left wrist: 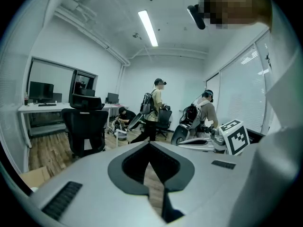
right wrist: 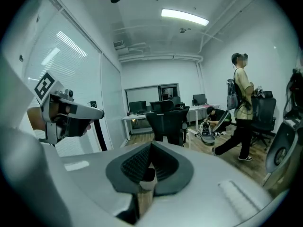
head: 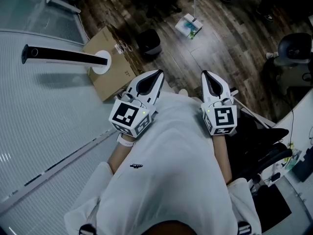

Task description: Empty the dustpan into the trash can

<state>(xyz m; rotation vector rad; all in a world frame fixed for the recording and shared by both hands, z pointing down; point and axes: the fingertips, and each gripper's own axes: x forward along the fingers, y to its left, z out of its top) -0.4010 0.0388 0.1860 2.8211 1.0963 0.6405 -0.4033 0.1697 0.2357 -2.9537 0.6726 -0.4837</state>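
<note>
Head view: left gripper (head: pixel 157 74) and right gripper (head: pixel 205 74) are both clenched on nothing, tucked close to the person's white shirt (head: pixel 171 155). Out on the wood floor (head: pixel 230 38), well apart from them, sit one small black trash can (head: pixel 148 42) and, near it, what looks like one long-handled dustpan (head: pixel 188 26). It's probably light, stiff plastic, best taken by the upright handle (head: pixel 195 1).

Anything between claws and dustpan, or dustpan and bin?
Nothing visible: bare wood floor from left claw and right claw to the dustpan, and from it to the black trash can beside it.
</note>
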